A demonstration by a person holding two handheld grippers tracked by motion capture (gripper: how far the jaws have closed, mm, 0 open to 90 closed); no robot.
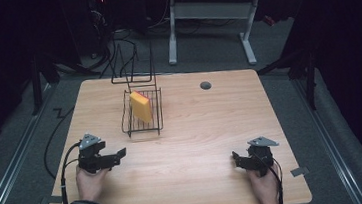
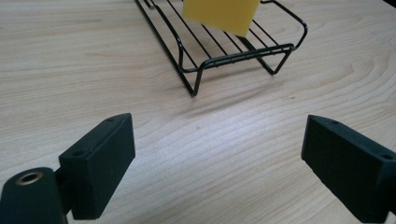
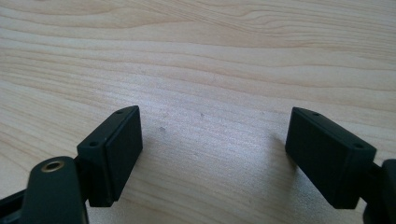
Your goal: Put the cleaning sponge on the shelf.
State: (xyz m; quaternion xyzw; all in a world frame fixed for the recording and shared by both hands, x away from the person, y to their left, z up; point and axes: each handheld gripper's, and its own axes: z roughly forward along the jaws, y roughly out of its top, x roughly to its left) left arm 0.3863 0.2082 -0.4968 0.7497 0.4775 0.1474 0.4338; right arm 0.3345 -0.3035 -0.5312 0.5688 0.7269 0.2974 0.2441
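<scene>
A yellow sponge-like block [image 1: 142, 106] with a red edge leans tilted inside a black wire rack [image 1: 143, 126] at the table's middle left. In the left gripper view the block [image 2: 222, 15] sits in the rack [image 2: 224, 56] just ahead of the jaws. My left gripper [image 1: 117, 155] rests low at the front left, open, pointing toward the rack, nothing between its jaws [image 2: 217, 163]. At the front right my right gripper [image 1: 235, 158] is open over bare wood [image 3: 212, 154], pointing left.
The wooden table [image 1: 207, 134] has a dark grommet hole [image 1: 205, 85] at the back right. A second wire frame [image 1: 133, 66] stands upright behind the rack at the far edge. Beyond the table are a white desk frame [image 1: 209, 24] and cables on the floor.
</scene>
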